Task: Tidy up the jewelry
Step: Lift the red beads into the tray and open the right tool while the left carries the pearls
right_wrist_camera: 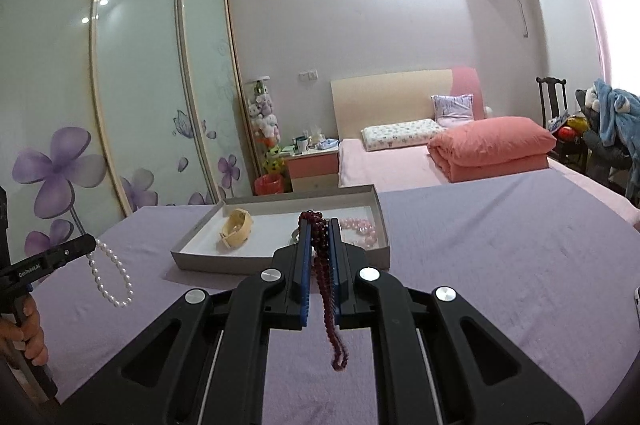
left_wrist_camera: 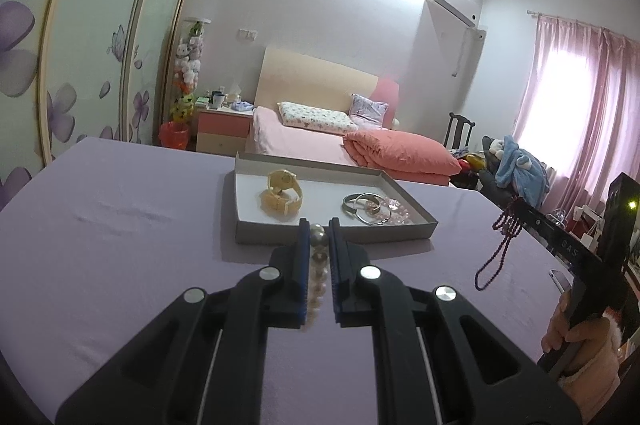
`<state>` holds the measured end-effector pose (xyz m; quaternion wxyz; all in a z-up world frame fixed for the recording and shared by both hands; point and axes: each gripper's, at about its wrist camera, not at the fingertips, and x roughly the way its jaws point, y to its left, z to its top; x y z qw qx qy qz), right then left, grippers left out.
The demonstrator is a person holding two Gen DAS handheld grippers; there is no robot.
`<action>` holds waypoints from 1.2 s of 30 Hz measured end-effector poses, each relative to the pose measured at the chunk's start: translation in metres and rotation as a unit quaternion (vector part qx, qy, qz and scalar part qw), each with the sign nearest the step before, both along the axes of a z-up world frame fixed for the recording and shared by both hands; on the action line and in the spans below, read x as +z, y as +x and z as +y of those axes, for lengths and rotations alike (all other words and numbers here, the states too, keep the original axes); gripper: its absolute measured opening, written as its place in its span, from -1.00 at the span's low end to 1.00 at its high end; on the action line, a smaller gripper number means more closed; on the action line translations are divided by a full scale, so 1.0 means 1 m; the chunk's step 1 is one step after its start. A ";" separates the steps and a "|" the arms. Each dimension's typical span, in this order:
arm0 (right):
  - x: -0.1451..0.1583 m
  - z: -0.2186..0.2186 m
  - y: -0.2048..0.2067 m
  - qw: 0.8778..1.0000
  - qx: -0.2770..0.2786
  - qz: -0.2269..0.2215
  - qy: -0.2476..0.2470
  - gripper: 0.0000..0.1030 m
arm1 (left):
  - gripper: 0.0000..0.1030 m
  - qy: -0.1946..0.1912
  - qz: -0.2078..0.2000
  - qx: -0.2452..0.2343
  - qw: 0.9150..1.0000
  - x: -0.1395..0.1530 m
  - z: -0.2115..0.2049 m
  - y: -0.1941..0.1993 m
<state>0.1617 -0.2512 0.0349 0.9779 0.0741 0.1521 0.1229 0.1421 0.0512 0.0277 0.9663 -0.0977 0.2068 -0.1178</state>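
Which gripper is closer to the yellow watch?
Left, I'd judge. The left gripper sits just before the watch; the right gripper sits toward the box's other end.

Dark red beads (right_wrist_camera: pixel 325 265) in right tool (right_wrist_camera: pixel 319 225) — tray (right_wrist_camera: pixel 280 259) beyond.

A shallow grey cardboard tray (left_wrist_camera: pixel 256 237) sits on the lilac-clothed surface (left_wrist_camera: pixel 120 225). Inside, a cream wristwatch (left_wrist_camera: pixel 282 193) lies left, silver bangles (left_wrist_camera: pixel 366 209) right, with pink bead bracelets (left_wrist_camera: pixel 396 211) just beside them. Behind the surface stands a pink bed (left_wrist_camera: pixel 296 141), a folded coral quilt (left_wrist_camera: pixel 400 151) on it.
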 end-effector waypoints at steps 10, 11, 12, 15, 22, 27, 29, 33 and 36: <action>0.002 0.001 -0.006 1.000 0.004 -0.005 0.000 -0.83 | -0.80 0.002 -0.005 -0.003 1.000 0.003 -0.002 -0.002; 0.002 0.001 -0.006 1.000 0.004 -0.005 -0.001 -0.83 | -0.80 0.002 -0.005 -0.003 1.000 0.003 -0.002 -0.002; 0.002 0.001 -0.006 1.000 0.005 -0.005 -0.001 -0.83 | -0.80 0.002 -0.005 -0.003 1.000 0.003 -0.002 -0.002; 0.002 0.000 -0.007 1.000 0.006 -0.005 0.000 -0.83 | -0.80 0.002 -0.005 -0.003 1.000 0.003 -0.002 -0.003; 0.002 0.001 -0.007 1.000 0.007 -0.003 -0.001 -0.83 | -0.80 0.003 -0.005 -0.005 1.000 0.002 -0.006 -0.004; 0.005 0.003 -0.005 1.000 0.008 -0.007 -0.006 -0.82 | -0.80 0.005 -0.004 -0.007 1.000 0.004 -0.008 -0.002; 0.010 0.005 -0.001 1.000 0.009 -0.011 -0.011 -0.82 | -0.80 0.009 -0.005 -0.010 1.000 0.006 -0.009 0.002; 0.025 0.013 0.015 0.999 0.014 -0.025 -0.022 -0.82 | -0.80 0.008 -0.007 -0.010 1.000 0.015 -0.010 0.019; 0.032 0.018 0.039 0.999 0.022 -0.023 -0.019 -0.82 | -0.80 0.008 -0.012 -0.006 1.000 0.023 -0.011 0.039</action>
